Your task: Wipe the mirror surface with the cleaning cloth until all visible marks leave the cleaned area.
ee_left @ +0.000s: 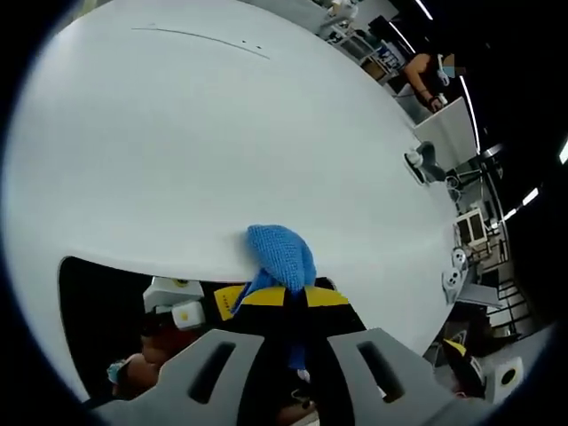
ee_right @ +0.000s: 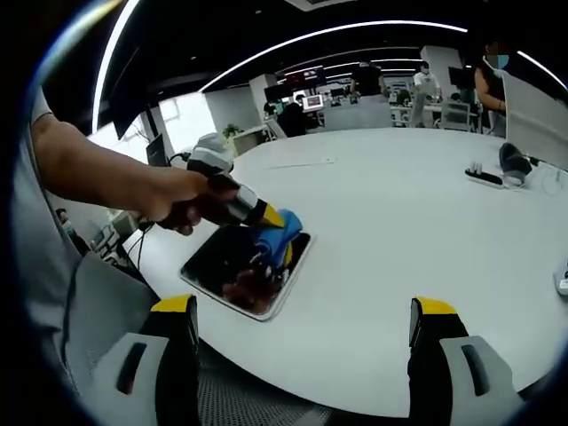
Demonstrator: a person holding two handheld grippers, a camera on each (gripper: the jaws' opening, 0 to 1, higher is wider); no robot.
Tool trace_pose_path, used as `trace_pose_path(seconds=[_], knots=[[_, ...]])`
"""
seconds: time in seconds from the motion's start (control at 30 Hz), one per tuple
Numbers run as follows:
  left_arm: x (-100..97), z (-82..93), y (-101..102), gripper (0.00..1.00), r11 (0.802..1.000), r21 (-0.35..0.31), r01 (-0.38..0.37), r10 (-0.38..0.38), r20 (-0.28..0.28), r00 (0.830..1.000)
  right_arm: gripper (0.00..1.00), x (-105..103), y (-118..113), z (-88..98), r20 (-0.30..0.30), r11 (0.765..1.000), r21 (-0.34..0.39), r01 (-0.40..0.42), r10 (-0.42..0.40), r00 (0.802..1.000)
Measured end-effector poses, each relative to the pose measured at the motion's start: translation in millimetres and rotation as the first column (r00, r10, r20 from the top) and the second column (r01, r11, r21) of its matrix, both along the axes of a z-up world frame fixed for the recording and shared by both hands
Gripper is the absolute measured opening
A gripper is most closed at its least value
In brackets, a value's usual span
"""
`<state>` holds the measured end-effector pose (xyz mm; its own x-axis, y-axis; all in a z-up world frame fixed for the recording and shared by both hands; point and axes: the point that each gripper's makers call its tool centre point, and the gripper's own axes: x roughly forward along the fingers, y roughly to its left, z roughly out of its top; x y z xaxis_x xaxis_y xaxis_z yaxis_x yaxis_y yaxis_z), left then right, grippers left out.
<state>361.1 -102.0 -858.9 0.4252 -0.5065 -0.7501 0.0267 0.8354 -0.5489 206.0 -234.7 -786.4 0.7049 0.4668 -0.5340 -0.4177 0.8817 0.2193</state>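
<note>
Left claw (ee_right: 266, 216) is closed on the blue cleaning cloth (ee_right: 277, 232) and presses it onto the mirror (ee_right: 222, 266), which lies flat near the white desk (ee_right: 399, 240) edge. Right claw (ee_right: 302, 342) stands wide open, holding nothing. Wiping appears under way; reflections prevent judging which marks remain on the glass.

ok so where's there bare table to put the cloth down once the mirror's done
The white table is bare between the mirror and the power strip at the far right, and again behind the mirror toward the paper. It is crowded at the mirror itself, where the left claw presses the blue cloth onto the glass.
</note>
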Motion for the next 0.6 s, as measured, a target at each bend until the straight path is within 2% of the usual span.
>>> trace_pose_path(seconds=[0.2,0.6], knots=[[2.4,-0.2,-13,0.03,0.999,-0.042,-0.023,0.022,-0.021,1.000,0.99,-5,-7,3.1,0.001,1.000,0.000,0.020,-0.020,1.000],[0.9,0.5,-42,0.03,0.997,-0.071,0.025,-0.027,-0.026,0.999,0.99,-24,-16,1.2,-0.012,0.998,0.006,0.068,-0.068,0.998]])
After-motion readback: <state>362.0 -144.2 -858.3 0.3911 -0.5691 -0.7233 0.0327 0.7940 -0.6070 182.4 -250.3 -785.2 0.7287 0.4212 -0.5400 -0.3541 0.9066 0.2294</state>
